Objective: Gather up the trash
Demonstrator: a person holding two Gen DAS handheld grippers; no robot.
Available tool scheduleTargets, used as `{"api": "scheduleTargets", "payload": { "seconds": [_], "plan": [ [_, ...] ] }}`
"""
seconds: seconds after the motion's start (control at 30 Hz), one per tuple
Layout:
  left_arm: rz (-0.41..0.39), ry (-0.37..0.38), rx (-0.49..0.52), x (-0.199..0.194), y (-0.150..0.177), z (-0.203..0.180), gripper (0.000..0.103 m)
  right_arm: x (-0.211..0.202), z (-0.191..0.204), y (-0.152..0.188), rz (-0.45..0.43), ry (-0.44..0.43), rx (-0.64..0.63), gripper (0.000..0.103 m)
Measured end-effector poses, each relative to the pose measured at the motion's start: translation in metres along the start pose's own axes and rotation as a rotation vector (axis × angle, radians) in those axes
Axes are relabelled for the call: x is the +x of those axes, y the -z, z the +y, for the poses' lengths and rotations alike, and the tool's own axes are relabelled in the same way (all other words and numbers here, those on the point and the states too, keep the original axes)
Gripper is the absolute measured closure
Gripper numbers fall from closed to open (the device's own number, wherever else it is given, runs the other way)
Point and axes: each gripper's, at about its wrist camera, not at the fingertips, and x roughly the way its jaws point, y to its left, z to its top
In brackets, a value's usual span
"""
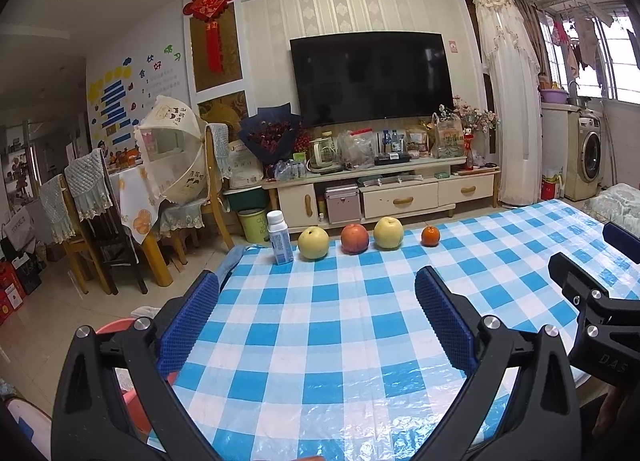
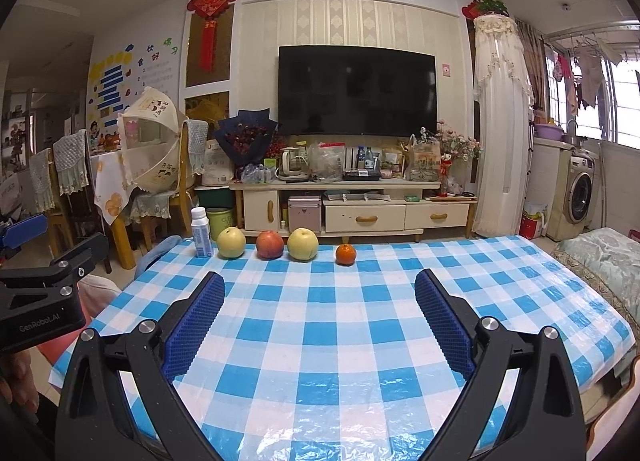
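Fruit crowds the bottle at eleven o'clock, so spread, empty left tongs and right tongs may knock it rolling.

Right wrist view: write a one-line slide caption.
Open right hand-held gripper above checked tablecloth, facing bottle and four fruits along the far edge.

On the black body of the left tongs, at about nine o'clock in the right wrist view, white letters read "GenRobot.AI". On the body of the right tongs, at about four o'clock in the left wrist view, the letters "DAS" show, the rest cut off. Coloured Chinese characters on the wall at ten o'clock include "好". The print on the white bottle is too small to read.
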Motion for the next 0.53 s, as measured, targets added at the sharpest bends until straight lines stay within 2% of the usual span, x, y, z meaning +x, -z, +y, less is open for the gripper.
{"api": "scheduleTargets", "payload": {
  "seconds": [0.23, 0.4, 0.53],
  "plan": [
    [0.049, 0.017, 0.0, 0.031, 0.015, -0.005, 0.004, 0.034, 0.002, 0.012, 0.049, -0.022, -0.009, 0.007],
    [0.184, 0.01, 0.003, 0.088, 0.04, -0.008, 0.004, 0.085, -0.008, 0.034, 0.173, -0.052, 0.036, 0.007],
    [0.318, 0.014, -0.006, 0.148, 0.067, -0.013, 0.004, 0.144, -0.014, 0.06, 0.335, -0.064, 0.064, 0.007]
  ]
}}
